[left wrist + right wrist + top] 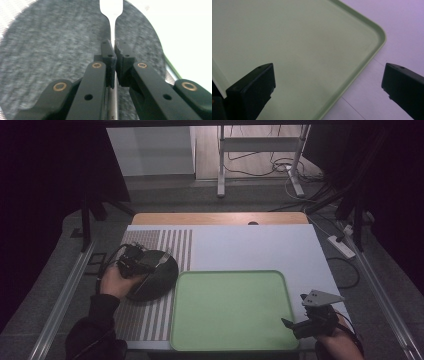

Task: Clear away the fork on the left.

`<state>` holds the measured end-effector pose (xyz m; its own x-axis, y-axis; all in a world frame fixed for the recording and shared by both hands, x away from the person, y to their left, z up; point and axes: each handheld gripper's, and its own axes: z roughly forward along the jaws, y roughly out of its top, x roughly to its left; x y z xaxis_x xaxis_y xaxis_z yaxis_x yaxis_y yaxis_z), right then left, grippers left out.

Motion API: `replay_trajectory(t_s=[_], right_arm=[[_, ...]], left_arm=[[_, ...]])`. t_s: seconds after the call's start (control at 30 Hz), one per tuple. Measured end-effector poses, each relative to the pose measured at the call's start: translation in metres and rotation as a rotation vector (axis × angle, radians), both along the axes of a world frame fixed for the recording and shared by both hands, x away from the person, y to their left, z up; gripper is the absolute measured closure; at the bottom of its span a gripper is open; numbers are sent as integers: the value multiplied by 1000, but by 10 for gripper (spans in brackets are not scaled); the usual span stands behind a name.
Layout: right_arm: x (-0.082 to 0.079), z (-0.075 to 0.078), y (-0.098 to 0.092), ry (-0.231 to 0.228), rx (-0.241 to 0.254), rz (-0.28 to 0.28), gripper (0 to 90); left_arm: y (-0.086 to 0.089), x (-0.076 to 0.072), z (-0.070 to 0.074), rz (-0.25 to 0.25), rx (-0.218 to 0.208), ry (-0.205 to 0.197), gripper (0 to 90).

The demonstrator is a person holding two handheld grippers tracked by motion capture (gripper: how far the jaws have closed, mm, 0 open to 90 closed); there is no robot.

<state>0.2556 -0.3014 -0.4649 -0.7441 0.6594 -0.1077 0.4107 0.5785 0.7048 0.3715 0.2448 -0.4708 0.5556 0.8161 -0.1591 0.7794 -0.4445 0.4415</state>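
Currently mid-carry: my left hand-held gripper (113, 53) is clamped on a metal utensil (111, 15) by its thin handle, jaws nearly touching. The wide end sticks out ahead; can't tell fork or spoon, the tip is cut off at the frame edge. It hangs over the dark plate (160, 277), which sits on the striped mat (172, 242) at the tabletop's left, just beside the green tray (230, 340). From the high view the left hand-held gripper (134, 261) is over the plate's near-left part.

My right hand-held gripper (295, 324) rests at the tray's near right corner, jaws wide apart, nothing between them; its view looks across the bare tray (352, 82).

My read of the step: moving the utensil, probably toward the tray. Next move needs the handle kept level and a low release so it doesn't skid. Grip is narrow, so rotation in the pads is the risk.
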Motion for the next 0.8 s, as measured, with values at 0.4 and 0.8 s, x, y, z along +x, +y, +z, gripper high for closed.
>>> replay_trajectory(t_s=[0.4,0.8], right_arm=[[0,0,1,-2,-6,6,0],[-1,0,1,-4,-8,11,0]], left_arm=[[-28,-37,-4,-39,-44,-2,852],[-83,-59,-8,-92,-45,20,852]])
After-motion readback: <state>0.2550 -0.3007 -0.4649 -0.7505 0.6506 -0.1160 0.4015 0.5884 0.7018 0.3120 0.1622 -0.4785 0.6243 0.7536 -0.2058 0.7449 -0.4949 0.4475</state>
